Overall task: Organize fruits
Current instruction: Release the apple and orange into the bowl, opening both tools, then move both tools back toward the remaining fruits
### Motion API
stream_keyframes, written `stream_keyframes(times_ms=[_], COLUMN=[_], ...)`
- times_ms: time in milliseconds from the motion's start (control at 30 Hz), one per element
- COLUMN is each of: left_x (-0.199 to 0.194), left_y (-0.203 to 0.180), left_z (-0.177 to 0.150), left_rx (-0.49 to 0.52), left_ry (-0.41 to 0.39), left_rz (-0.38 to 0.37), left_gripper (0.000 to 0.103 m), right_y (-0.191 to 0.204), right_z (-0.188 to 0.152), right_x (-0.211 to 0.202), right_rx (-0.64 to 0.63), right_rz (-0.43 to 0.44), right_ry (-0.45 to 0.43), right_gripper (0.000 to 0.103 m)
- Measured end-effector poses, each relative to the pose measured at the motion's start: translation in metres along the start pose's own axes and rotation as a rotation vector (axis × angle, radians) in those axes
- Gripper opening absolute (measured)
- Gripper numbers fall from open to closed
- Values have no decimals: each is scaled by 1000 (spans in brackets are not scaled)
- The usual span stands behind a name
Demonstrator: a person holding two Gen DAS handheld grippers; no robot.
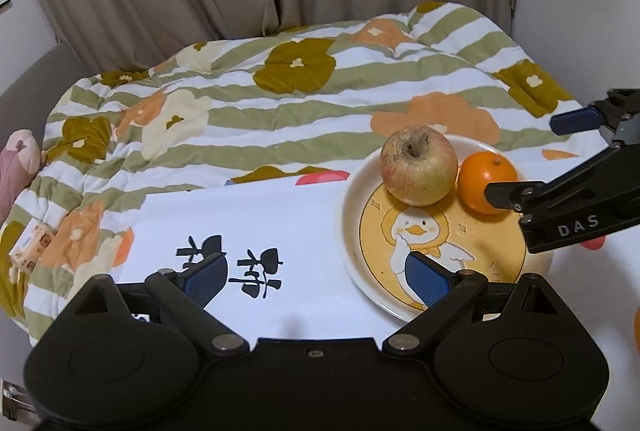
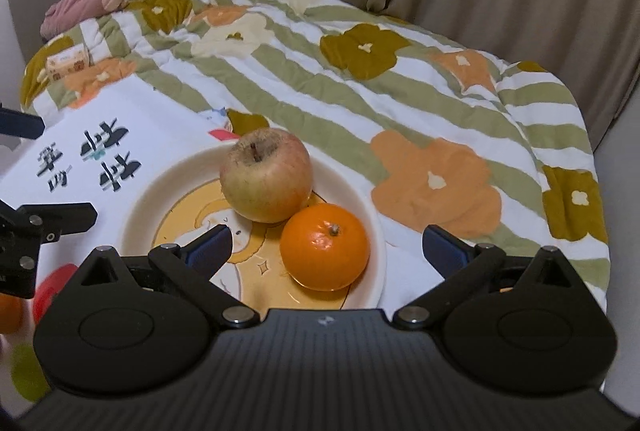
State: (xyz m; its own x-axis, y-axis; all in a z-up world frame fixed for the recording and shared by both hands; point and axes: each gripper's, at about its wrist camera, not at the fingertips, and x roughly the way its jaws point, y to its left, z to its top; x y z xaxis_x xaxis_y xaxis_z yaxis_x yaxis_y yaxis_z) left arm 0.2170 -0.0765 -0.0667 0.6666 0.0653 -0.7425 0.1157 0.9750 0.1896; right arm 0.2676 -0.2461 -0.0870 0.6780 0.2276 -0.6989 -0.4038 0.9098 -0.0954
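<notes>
A cream plate with a duck drawing (image 1: 496, 273) (image 2: 132, 207) lies on a white cloth. On it stand a yellow-red apple (image 1: 418, 165) (image 2: 266, 175) and an orange (image 1: 484, 175) (image 2: 324, 247), touching each other. My left gripper (image 1: 320, 273) is open and empty, low over the cloth at the plate's near-left rim. My right gripper (image 2: 326, 245) is open, its fingers standing either side of the orange without touching it; it shows from the side in the left wrist view (image 1: 536, 159).
The white cloth with black characters (image 1: 240, 231) (image 2: 92, 159) lies over a flowered, striped quilt (image 1: 280, 99) (image 2: 400, 91). A tissue pack (image 1: 32, 245) (image 2: 68, 63) and a pink plush (image 2: 84, 5) lie at the quilt's edge. More fruit, orange and red (image 2: 24, 305), lies near the left gripper. Curtains hang behind.
</notes>
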Motion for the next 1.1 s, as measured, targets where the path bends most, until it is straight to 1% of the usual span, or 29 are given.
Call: stream_keyframes(times_ms=[200,300,400,500,633,833,1000,1100], left_x=[-37,-57,-76,-92,-111,-145,-161,-165], left_y=[3,5,6,9,17,29,41,51], left_z=[-3,-9,-19,-31,-47,-78,-103,-117], left_rx=[-26,-37,-21,-10,-21,-35,-28,-29], left_ry=[-61,-86,-107,-128,-148,-193,-194,-187], left_rz=[0,-32,-57,-74,-92,-115,-134,-134], left_gripper=[98,98,98,98,98,98,98,98], right_y=[8,14,23,32,47,81,110,126], right_z=[-2,-5,-10,-17,-29,-52,-68,-75], right_x=[-51,-76,-100,-122,-151,-190,-213,-220], right_rx=[53,86,111,143,195,263,318,335], right_rz=[-35,-66,-100,-128,-148,-170,-178,-181], right_ry=[-32,-35,-37,-39,-44,-55,-65,-64], right_gripper=[103,103,103,103,103,103,103,103])
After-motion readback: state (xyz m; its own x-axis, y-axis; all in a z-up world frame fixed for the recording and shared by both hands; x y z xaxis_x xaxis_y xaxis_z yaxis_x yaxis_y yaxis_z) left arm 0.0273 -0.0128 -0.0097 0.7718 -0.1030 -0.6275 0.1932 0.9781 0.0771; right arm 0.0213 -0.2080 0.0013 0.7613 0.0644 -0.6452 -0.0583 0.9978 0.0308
